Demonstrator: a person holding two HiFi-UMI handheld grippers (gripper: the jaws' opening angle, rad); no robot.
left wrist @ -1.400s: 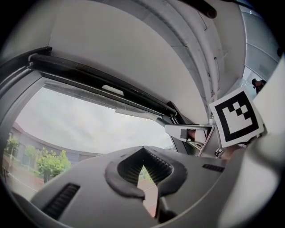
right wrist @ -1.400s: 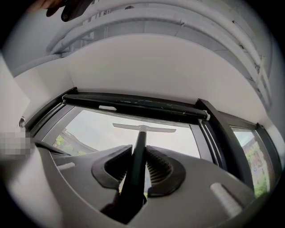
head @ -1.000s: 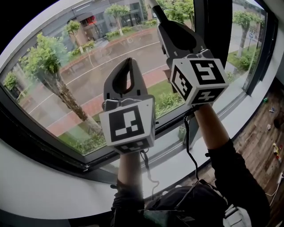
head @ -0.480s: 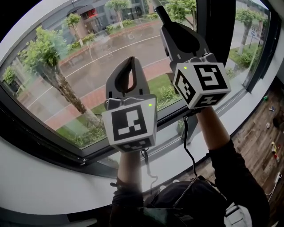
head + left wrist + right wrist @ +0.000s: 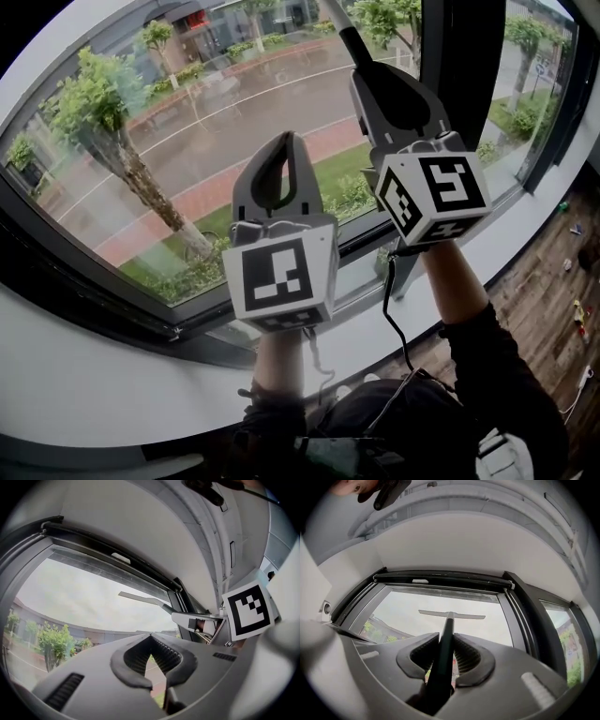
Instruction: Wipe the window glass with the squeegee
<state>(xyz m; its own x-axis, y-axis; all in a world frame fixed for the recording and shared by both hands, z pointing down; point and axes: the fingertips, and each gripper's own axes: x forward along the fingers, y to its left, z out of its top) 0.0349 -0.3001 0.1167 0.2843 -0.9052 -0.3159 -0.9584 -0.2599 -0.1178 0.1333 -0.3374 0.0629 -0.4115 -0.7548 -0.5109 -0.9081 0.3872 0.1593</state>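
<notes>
The window glass fills the head view, with a street and trees behind it. My right gripper is raised in front of the pane and is shut on the squeegee's dark handle; the blade runs past the top edge of that view. In the right gripper view the handle lies between the jaws of the right gripper, and the thin blade lies level against the upper glass. My left gripper is to the left and lower, shut and empty. Its own view shows the shut left gripper and the squeegee.
A dark vertical mullion divides the panes just right of the right gripper. A dark frame and a white sill run below. A cable hangs from the right gripper. Wooden floor with small items lies at the right.
Both grippers sit a little lower and further right in the head view, and the street outside has slid upward. The right gripper still holds the handle.
</notes>
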